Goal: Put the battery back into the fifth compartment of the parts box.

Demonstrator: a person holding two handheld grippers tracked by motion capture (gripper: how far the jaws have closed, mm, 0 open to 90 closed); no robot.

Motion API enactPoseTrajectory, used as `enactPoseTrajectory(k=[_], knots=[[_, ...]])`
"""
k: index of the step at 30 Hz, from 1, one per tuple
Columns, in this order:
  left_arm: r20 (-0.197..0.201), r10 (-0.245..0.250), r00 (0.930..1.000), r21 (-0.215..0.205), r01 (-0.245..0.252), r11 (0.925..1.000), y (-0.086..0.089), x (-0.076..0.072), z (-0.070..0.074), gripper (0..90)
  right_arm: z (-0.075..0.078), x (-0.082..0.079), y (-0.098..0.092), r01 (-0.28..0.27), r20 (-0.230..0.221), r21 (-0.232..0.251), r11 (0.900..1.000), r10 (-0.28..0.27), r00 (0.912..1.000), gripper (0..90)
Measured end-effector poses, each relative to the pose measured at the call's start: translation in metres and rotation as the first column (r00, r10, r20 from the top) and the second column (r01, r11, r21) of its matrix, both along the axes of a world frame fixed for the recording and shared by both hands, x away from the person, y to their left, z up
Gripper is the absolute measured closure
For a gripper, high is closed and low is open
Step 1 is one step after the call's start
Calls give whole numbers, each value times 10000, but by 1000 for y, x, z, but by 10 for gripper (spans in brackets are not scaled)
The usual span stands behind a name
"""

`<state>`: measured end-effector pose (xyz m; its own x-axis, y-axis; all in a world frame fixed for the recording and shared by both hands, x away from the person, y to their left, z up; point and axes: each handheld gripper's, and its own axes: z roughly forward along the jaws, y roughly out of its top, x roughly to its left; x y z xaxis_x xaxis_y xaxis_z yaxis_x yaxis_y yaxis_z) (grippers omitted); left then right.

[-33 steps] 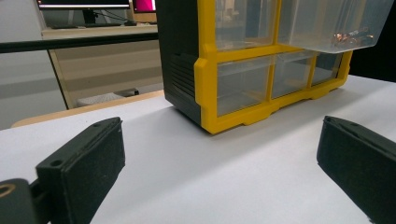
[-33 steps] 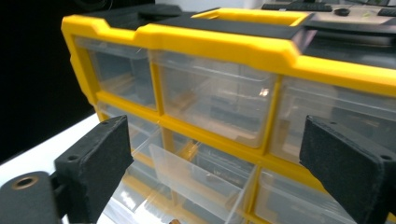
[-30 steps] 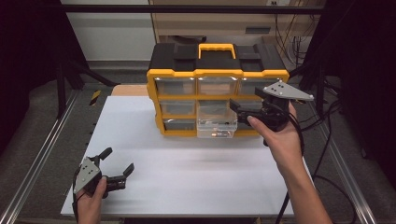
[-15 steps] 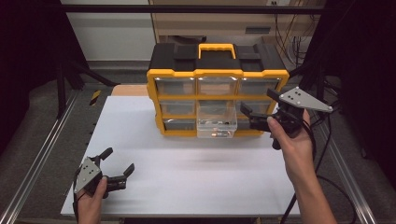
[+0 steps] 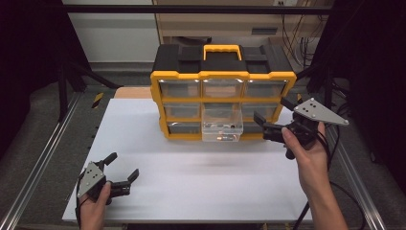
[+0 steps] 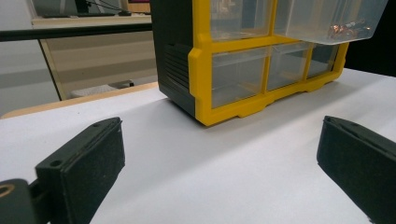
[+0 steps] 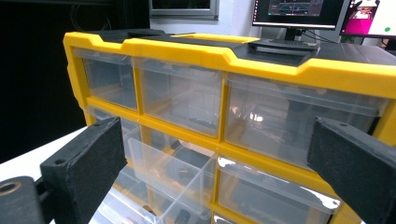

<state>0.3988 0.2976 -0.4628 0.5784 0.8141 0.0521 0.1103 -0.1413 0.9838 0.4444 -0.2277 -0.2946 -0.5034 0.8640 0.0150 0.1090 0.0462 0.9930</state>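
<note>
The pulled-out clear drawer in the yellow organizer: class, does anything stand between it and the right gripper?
Nothing visible does. In the high view the right gripper, jaws open, hangs just right of the clear drawer, which juts from the middle column of the organizer. Only bare white table lies in the gap.

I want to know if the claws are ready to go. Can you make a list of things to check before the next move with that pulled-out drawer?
1. Clear plastic middle drawer of the yellow and black drawer cabinet pulled out: ok.
2. Small parts lie inside the drawer: ok, coppery bits show in the left gripper view.
3. Right claw open and holding nothing: ok.
4. Right claw lined up with the drawer: not ok, it sits off to the drawer's right.
5. Left claw open, near the front of the white table: ok.
6. How far the drawer can still slide: cannot tell.
</note>
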Motion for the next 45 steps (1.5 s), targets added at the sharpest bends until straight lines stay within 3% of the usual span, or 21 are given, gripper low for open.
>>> enactPoseTrajectory(k=[12, 30, 45], knots=[[-112, -102, 9999, -94, 101, 9999, 0, 0, 0, 9, -12, -11, -10, 144, 13, 104, 9998, -144, 9999, 47], [-130, -101, 9999, -123, 99, 9999, 1, -2, 0, 8, -57, -31, -16, 175, -139, -236, 9996, -179, 9997, 48], [-172, -86, 9998, -51, 85, 10000, -1, -2, -1, 8, -89, -45, -26, 197, -281, -78, 9998, -199, 9994, 54]])
